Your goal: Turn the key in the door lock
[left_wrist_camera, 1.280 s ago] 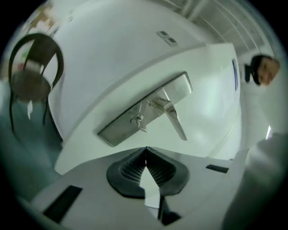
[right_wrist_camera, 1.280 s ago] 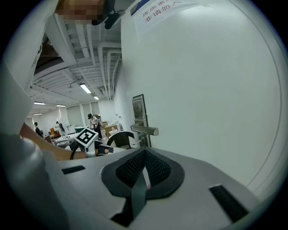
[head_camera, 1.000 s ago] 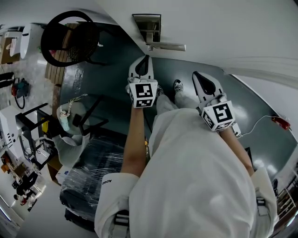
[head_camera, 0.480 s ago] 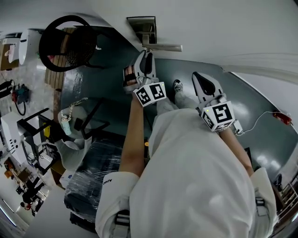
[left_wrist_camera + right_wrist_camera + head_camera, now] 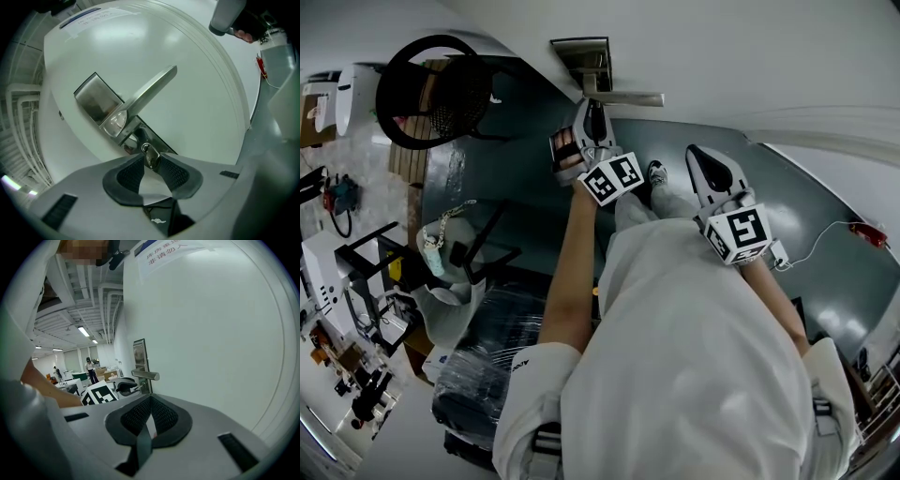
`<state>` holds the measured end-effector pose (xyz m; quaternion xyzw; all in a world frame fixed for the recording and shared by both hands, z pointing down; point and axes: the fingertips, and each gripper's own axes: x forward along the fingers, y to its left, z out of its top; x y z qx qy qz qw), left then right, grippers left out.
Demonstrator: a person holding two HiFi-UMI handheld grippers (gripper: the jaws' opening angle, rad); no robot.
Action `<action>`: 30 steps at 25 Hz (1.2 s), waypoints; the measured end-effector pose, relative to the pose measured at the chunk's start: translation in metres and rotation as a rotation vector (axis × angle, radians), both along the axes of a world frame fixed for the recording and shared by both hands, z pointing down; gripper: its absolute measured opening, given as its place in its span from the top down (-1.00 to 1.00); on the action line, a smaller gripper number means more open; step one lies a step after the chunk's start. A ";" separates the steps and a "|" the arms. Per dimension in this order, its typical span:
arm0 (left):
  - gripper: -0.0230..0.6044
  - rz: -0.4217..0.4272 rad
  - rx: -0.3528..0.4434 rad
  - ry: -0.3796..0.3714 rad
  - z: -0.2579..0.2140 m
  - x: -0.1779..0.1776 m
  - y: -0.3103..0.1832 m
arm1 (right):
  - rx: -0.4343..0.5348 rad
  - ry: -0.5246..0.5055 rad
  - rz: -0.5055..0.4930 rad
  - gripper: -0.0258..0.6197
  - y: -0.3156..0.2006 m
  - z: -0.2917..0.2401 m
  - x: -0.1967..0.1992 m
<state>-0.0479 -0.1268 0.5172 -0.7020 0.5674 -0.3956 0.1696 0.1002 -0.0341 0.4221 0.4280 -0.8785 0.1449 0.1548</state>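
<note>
At lock [image 5: 138, 137] | left gripper view: left fingers [image 5: 129, 174] just opening around key [image 5: 151, 156] | head view hides key | right fingers [image 5: 162, 416] together, empty

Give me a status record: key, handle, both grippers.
key: in the lock plate on the door, near the handle's base
handle: lever, nothing touching it
left gripper: at the key, jaws apart and just been opening; key head between the pads, not pinched
right gripper: jaws together, empty, held off the door to the right of the lock
</note>
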 end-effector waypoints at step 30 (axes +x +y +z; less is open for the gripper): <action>0.84 -0.271 -0.147 0.926 -0.007 -0.011 -0.004 | -0.007 0.005 -0.011 0.93 -0.004 0.002 0.003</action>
